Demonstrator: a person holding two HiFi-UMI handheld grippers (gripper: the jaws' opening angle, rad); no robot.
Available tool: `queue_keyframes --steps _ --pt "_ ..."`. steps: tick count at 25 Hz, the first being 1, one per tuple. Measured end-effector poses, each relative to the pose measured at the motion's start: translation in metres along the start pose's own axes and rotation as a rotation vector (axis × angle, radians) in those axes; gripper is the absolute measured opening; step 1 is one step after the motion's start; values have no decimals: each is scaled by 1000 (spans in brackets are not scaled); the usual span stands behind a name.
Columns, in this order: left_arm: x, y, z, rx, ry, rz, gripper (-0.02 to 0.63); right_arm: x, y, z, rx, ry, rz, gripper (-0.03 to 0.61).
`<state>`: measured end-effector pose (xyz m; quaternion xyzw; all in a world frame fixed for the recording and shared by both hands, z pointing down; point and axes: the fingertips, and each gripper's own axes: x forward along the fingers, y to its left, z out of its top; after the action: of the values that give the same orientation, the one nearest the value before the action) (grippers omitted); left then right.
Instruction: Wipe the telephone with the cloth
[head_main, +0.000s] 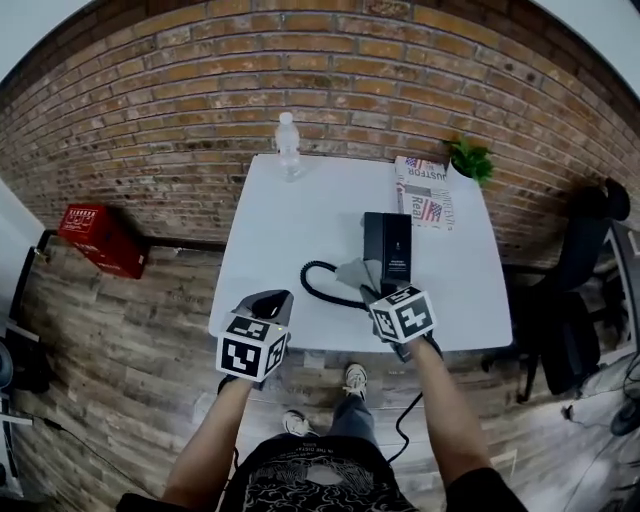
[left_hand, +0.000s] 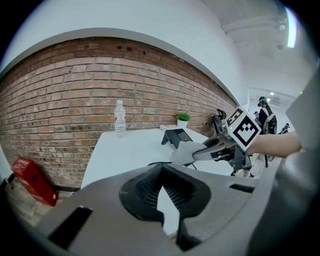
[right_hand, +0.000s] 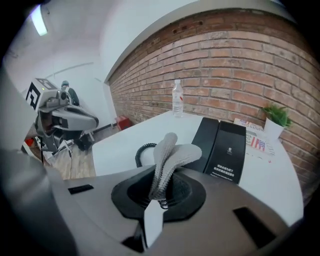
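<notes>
Left of telephone (head_main: 388, 248): bare table (head_main: 262, 230), passable. Near-left: coiled cord (head_main: 316, 287). Beyond: newspaper (head_main: 425, 192), plant (head_main: 470, 158), bottle (head_main: 288, 145).

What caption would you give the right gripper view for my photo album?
The right gripper pinches a grey cloth beside the black telephone on a white table.

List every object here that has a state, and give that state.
left claw: shut, empty.
right claw: shut on the cloth.
cloth: bunched, pinched at one end.
telephone: flat on the table.
bottle: upright, capped.
newspaper: folded, lying flat.
</notes>
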<state>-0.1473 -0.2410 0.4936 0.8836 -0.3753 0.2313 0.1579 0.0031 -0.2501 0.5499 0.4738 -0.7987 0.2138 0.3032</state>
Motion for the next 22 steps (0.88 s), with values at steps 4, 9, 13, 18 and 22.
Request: queue_keyframes --steps 4,9,13,18,22 --pt "-3 -2 13 10 -28 -8 5 -31 -1 13 47 -78 -30 11" --pt "-5 -8 30 25 -64 -27 5 -73 0 30 67 -174 -85 11" --pt "-5 -14 41 39 -81 -42 5 -105 -4 43 61 -237 -133 11" --pt "-9 -18 56 61 -111 -52 5 -144 -7 62 91 -343 -170 11" --pt "-15 -17 63 65 -131 -47 5 -164 -5 76 128 -424 -169 10"
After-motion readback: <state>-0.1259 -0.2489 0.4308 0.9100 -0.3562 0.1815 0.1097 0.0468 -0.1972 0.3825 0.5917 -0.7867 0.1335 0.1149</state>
